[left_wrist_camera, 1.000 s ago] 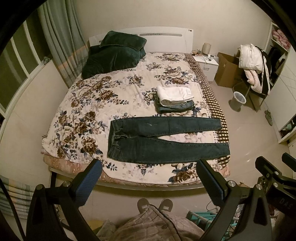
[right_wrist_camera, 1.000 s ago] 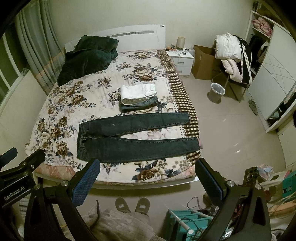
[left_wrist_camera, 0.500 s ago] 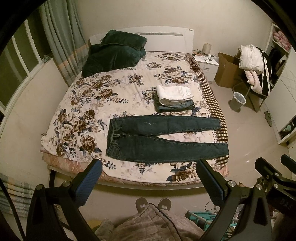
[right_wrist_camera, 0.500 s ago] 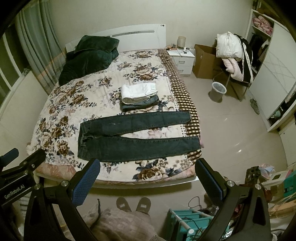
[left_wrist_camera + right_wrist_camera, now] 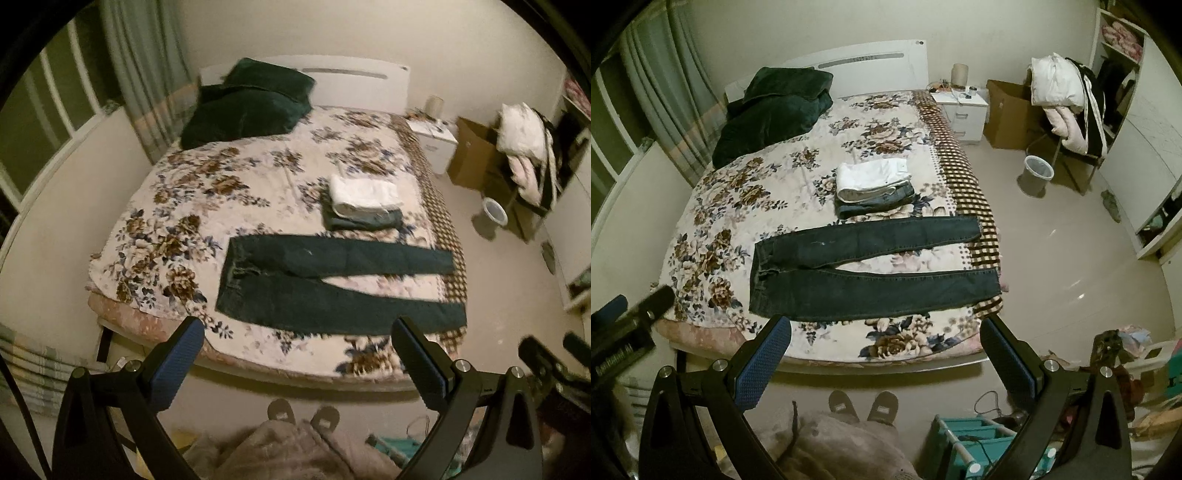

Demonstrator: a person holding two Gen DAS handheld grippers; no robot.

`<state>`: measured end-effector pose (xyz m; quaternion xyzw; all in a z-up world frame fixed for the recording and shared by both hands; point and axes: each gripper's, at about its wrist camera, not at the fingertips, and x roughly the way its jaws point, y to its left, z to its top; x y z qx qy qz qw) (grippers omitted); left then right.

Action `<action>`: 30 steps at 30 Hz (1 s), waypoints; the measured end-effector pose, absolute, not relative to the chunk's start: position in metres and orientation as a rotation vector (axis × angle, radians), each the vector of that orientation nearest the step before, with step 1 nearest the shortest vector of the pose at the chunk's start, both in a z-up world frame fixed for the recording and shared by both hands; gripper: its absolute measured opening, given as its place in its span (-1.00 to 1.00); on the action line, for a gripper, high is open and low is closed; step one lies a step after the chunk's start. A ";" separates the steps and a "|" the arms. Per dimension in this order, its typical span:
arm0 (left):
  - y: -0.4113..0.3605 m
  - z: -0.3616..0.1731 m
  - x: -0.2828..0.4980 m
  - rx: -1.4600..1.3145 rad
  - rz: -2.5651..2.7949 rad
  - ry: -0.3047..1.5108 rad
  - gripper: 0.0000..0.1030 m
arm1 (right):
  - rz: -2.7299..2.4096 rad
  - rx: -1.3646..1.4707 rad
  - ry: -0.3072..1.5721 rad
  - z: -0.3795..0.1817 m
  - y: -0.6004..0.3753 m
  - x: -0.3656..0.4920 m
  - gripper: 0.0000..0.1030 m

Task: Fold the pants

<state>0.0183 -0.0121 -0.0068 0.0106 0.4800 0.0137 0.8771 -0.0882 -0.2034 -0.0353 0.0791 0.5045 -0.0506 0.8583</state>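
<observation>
Left gripper [image 5: 297,363] nearer jeans [image 5: 325,284] than before (jaws wide).

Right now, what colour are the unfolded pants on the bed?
Dark blue denim pants, clearest in the right wrist view.

Left-wrist view motion-blurred; weave of jeans [image 5: 332,288] unreadable there. My slippers [image 5: 862,406] half hidden behind my knees. Folded stack [image 5: 873,188]: lower garments mostly covered by white one. My right gripper [image 5: 554,365] cut off at frame edge.
</observation>
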 end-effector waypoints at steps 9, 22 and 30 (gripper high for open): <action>-0.009 -0.062 0.101 0.148 0.103 0.906 1.00 | -0.114 0.180 1.100 -0.109 -0.223 0.006 1.00; -0.004 -0.211 0.325 0.228 -0.074 0.993 1.00 | -0.131 0.046 1.237 -0.287 -0.240 0.265 1.00; -0.020 -0.359 0.439 0.405 -0.067 1.133 1.00 | -0.073 -0.099 1.453 -0.481 -0.274 0.402 1.00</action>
